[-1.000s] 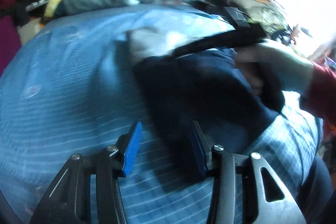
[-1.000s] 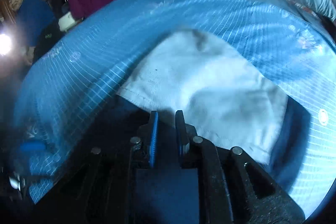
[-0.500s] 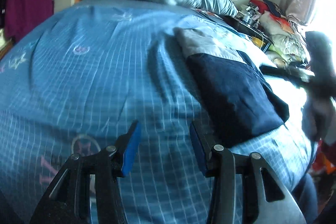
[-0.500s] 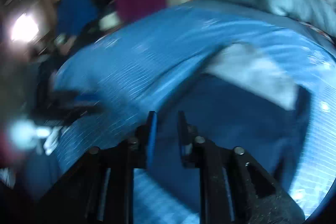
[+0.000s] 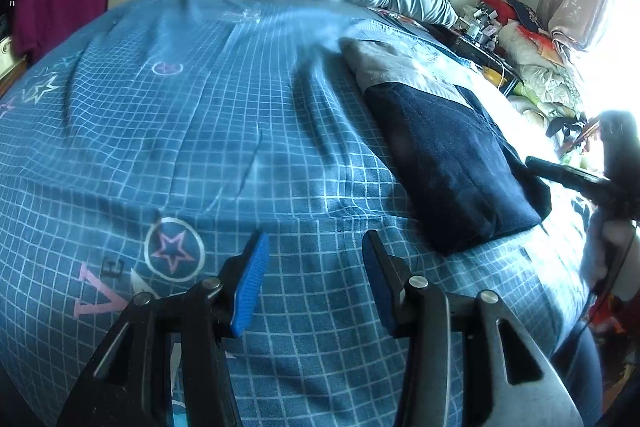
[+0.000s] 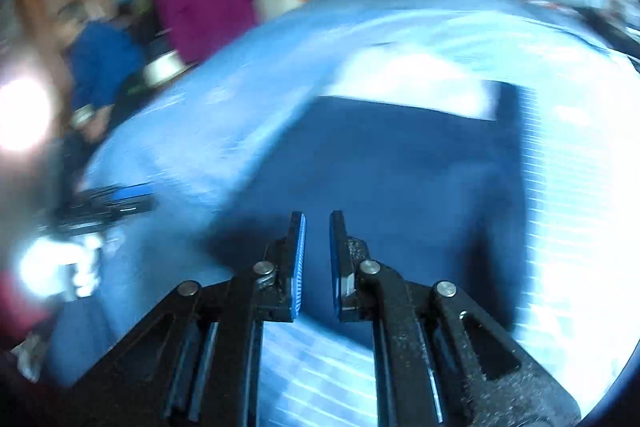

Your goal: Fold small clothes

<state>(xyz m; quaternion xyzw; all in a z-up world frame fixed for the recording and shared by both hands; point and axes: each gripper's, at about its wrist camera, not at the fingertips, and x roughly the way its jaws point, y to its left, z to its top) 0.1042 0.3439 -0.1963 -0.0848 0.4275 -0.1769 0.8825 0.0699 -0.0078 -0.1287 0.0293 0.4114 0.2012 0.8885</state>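
A folded garment (image 5: 448,147) lies flat on the bed, a navy blue rectangle with a pale grey-white band at its far end, reaching from 3 o'clock toward 1 o'clock in the left wrist view.

The whole right wrist view was smeared by motion blur. In it the folded garment (image 6: 400,163) was only a dark patch with a pale band beyond, its edges soft, and the grid on the bedspread (image 6: 248,115) was lost. The left gripper (image 6: 116,201) was a dark streak at that view's left edge, and whether it was open could not be told there. The hand below it was washed out by glare.

In the left wrist view the right gripper (image 5: 560,173) was mostly lost against the blown-out window, its tips unclear. The clutter (image 5: 484,25) beside the bed was too small to identify.
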